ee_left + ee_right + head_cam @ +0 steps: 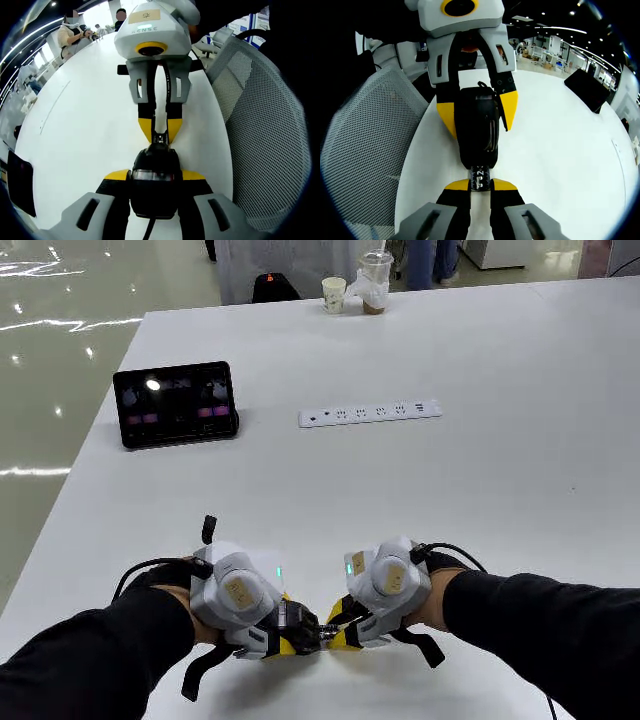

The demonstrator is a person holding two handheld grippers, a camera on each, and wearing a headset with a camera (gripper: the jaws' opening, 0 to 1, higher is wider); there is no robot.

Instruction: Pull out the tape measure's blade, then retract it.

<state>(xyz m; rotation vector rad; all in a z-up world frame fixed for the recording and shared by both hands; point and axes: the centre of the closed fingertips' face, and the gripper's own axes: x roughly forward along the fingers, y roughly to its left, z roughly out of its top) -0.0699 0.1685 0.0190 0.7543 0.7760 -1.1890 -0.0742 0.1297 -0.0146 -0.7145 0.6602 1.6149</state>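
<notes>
A black tape measure (pixel 298 623) hangs just above the white table (pixel 420 500) near its front edge. My left gripper (pixel 288 635) is shut on its case (pixel 154 186), the yellow fingertips (pixel 118 175) pressing both sides. My right gripper (pixel 336 633) faces it, almost nose to nose, and is shut on the blade's end (pixel 479 177), where black numerals show between its yellow tips. Only a very short piece of blade lies between the case (pixel 479 131) and my right gripper (pixel 480 186). In the left gripper view, the right gripper (pixel 160 131) comes in from the top.
A dark tablet (pixel 176 403) lies at the left and a white power strip (pixel 370 413) in the middle of the table. Two cups (pixel 334 294) (pixel 376 282) stand at the far edge. A grey mesh chair (pixel 260 125) sits just behind the near edge.
</notes>
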